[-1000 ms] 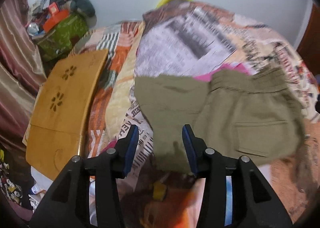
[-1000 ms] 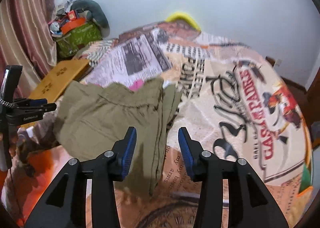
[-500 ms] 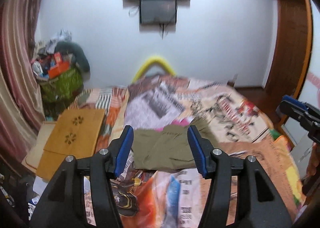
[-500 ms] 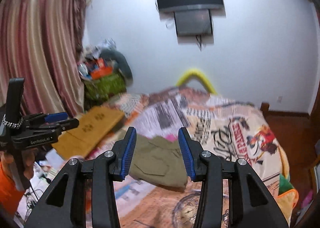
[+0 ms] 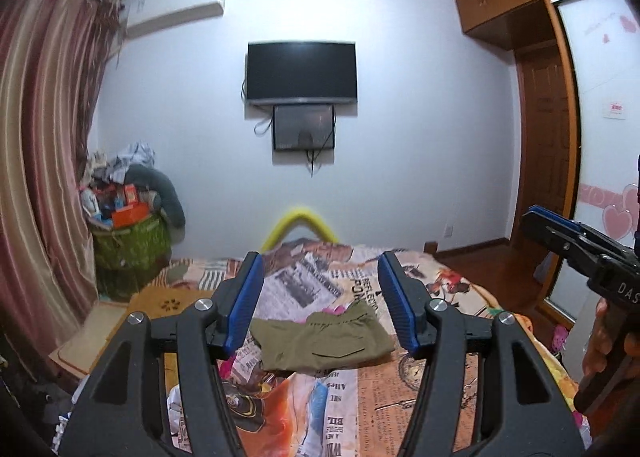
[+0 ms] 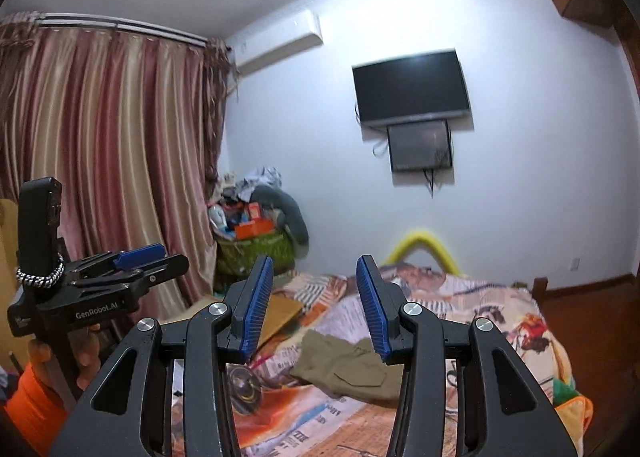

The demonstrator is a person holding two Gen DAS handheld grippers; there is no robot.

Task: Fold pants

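Note:
The olive-green pants (image 5: 324,341) lie folded in a compact rectangle on the printed bedspread (image 5: 400,397), pocket side up; they also show in the right wrist view (image 6: 340,361). My left gripper (image 5: 320,297) is open and empty, held well back from and above the pants. My right gripper (image 6: 314,301) is open and empty, also raised far from the pants. The right gripper shows at the right edge of the left wrist view (image 5: 580,253); the left gripper shows at the left of the right wrist view (image 6: 100,285).
A wooden lap table (image 6: 280,313) lies on the bed's left side. A green basket of clutter (image 5: 128,237) stands in the far left corner by the curtain (image 5: 36,177). A TV (image 5: 302,71) hangs on the far wall. A wardrobe (image 5: 540,137) stands right.
Both grippers have pulled back and up from the bed, away from the folded pants. The pants now look small and far. The view has tilted up to the wall.

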